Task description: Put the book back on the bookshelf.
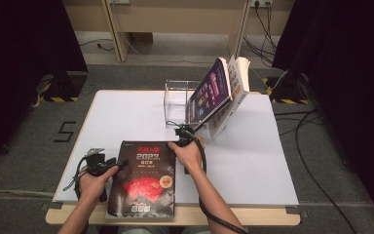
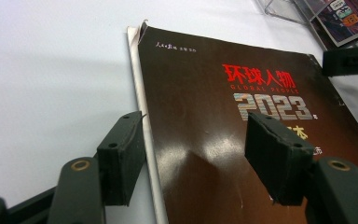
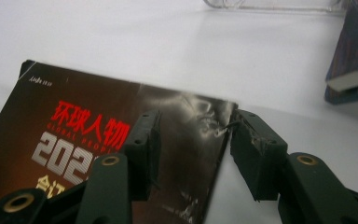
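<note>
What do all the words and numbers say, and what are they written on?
"环球人物" in red, on the dark magazine cover.
"GLOBAL PEOPLE", under the red words on the same cover.
"2023", big silver number on the same cover.
"5", black mark on the grey floor left of the table.
Small white print at the cover's top corner, and the leaning books: too small or blurred to read.

The dark magazine lies flat on the desk between both grippers. The left gripper meets its left edge; the right gripper sits at its far right corner. Beyond the right gripper, leaning books rest against a clear stand.
</note>
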The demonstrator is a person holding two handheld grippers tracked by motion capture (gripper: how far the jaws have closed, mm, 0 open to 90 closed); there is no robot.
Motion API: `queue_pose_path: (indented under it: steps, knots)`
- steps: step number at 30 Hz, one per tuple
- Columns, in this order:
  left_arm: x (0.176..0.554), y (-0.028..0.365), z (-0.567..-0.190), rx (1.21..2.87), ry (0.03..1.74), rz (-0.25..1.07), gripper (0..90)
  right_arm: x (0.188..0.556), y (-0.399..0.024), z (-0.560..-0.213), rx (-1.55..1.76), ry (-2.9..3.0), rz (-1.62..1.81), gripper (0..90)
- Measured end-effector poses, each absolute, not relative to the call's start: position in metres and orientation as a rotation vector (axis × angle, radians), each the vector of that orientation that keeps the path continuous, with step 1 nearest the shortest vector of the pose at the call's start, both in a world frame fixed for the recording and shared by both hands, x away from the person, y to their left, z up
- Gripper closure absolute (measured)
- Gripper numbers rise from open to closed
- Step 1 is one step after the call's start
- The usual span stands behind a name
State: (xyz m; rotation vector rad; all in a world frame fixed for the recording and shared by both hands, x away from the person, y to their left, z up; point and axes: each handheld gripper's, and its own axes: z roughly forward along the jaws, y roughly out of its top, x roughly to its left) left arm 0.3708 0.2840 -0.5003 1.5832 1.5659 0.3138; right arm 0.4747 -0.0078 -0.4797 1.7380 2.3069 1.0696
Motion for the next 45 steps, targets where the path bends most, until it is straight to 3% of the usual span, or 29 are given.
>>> queue_pose_path:
  steps: [28,35,45]
  knots:
    - [0.372,0.287,-0.497,1.569,1.632,0.290,48.8,0.445,-0.014,-0.477,1.729,2.400,1.018,53.1]
    - [0.371,0.294,-0.496,1.452,1.666,0.185,53.2,0.444,-0.013,-0.477,1.717,2.400,1.008,52.8]
    - [0.370,0.294,-0.495,1.409,1.672,0.164,56.1,0.443,-0.012,-0.477,1.701,2.398,1.002,52.5]
